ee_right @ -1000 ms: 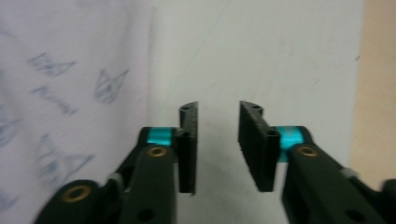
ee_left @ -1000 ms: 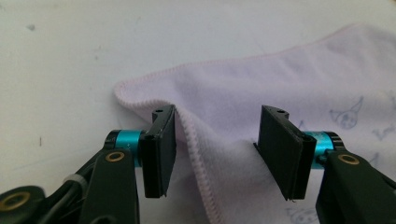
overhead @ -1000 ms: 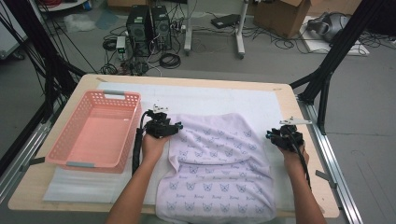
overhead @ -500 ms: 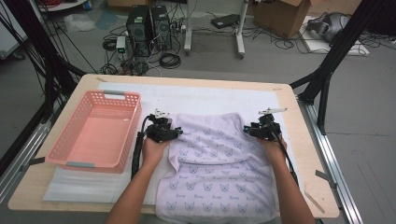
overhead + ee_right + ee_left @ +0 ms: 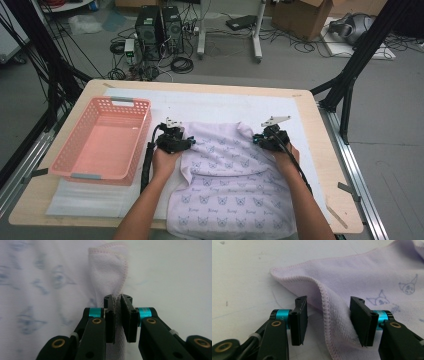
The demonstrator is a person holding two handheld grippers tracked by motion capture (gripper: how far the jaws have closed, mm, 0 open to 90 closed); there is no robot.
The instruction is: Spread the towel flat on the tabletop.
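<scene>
A lilac towel (image 5: 230, 180) printed with small cat heads lies on the white mat, its near end hanging over the table's front edge. My left gripper (image 5: 187, 142) sits at the towel's far left corner. In the left gripper view its jaws (image 5: 328, 320) stand apart, with a raised fold of the hemmed edge (image 5: 324, 302) between them and not pinched. My right gripper (image 5: 257, 140) is at the far right corner. Its jaws have just been closing, and in the right gripper view the gripper (image 5: 117, 298) is shut on a bunched ridge of the towel (image 5: 107, 272).
A pink plastic basket (image 5: 95, 175) stands at the left of the table, close to my left forearm. The white mat (image 5: 225, 105) shows bare beyond the towel. Bare wood (image 5: 325, 150) runs along the right edge.
My right gripper has moved left from beside the towel onto its far right corner and closed on it. The left gripper has stayed at the far left corner.
</scene>
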